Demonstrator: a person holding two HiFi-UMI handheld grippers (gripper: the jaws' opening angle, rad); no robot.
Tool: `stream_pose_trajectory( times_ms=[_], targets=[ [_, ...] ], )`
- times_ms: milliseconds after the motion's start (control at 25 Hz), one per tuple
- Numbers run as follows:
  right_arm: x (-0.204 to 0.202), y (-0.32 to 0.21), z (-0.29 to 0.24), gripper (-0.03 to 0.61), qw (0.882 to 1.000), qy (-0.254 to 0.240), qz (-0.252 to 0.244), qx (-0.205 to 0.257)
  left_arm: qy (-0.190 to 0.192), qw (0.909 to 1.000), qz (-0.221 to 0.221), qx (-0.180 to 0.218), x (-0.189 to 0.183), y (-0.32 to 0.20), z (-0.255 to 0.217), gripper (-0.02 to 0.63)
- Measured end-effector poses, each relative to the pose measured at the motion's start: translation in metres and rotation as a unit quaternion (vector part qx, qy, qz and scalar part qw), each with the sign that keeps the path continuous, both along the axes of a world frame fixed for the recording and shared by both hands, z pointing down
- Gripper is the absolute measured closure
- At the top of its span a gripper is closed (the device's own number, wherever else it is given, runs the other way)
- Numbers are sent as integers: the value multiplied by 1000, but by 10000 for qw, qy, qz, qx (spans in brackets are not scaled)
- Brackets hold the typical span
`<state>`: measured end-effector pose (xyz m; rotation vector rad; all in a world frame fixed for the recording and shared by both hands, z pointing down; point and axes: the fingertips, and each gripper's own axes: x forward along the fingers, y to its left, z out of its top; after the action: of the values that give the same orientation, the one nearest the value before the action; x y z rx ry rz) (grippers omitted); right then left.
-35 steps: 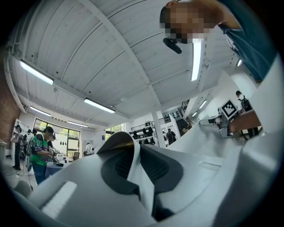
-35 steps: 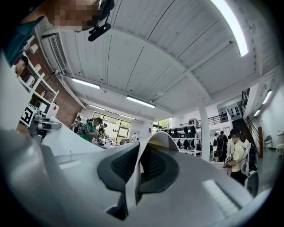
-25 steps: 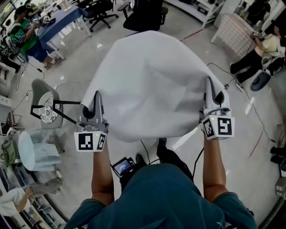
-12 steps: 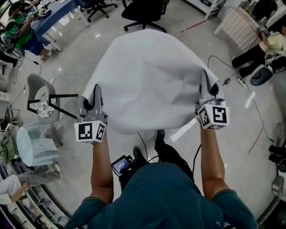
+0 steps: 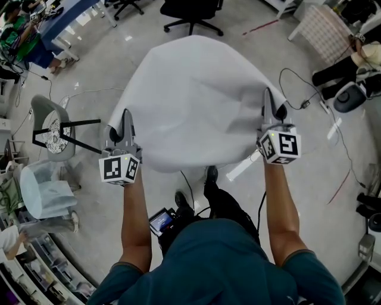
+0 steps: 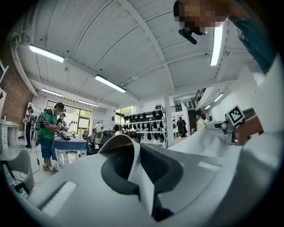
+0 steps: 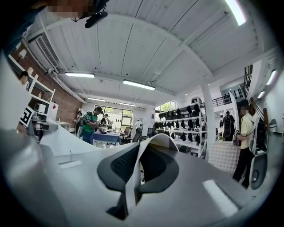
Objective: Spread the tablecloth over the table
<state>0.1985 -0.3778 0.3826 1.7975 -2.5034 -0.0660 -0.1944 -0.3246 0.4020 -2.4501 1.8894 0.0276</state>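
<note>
A white tablecloth (image 5: 193, 98) billows out in the air in front of me, hiding whatever lies beneath it. My left gripper (image 5: 125, 117) is shut on the cloth's near left edge, and my right gripper (image 5: 268, 98) is shut on its near right edge. In the left gripper view a thin fold of tablecloth (image 6: 141, 177) is pinched between the dark pads, and the cloth stretches right toward the other hand. In the right gripper view the tablecloth (image 7: 133, 181) edge runs between the closed jaws the same way. No table shows under the cloth.
A grey chair (image 5: 47, 128) and a pale blue chair (image 5: 41, 193) stand at the left. A black office chair (image 5: 190, 9) is beyond the cloth. Cables (image 5: 309, 101) run over the floor at the right. People work at a blue table (image 5: 65, 27) at far left.
Both grippers have come down and slightly forward with the cloth, which has sunk and spread out flatter ahead of me. Both grips are unchanged.
</note>
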Motion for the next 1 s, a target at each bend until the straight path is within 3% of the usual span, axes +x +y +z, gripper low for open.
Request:
stream_pose_trajectory(
  times_ms=[320, 560, 720, 840, 1000],
  targets=[
    [-11, -50, 9, 566, 9997, 107, -206, 44, 129, 9997, -198, -57, -9, -33, 13, 611],
    [-4, -103, -19, 566, 9986, 133, -279, 420, 81, 9990, -291, 318, 1, -76, -19, 611],
    [15, -136, -35, 566, 9982, -96, -119, 577, 215, 9978, -247, 569, 7, -106, -38, 611],
    [35, -154, -12, 566, 9989, -339, 118, 296, 430, 9981, -255, 360, 4, -127, -22, 611],
    [57, -156, 61, 565, 9977, -370, 327, -471, 401, 9980, -265, -410, 5, -136, 43, 607]
  ],
)
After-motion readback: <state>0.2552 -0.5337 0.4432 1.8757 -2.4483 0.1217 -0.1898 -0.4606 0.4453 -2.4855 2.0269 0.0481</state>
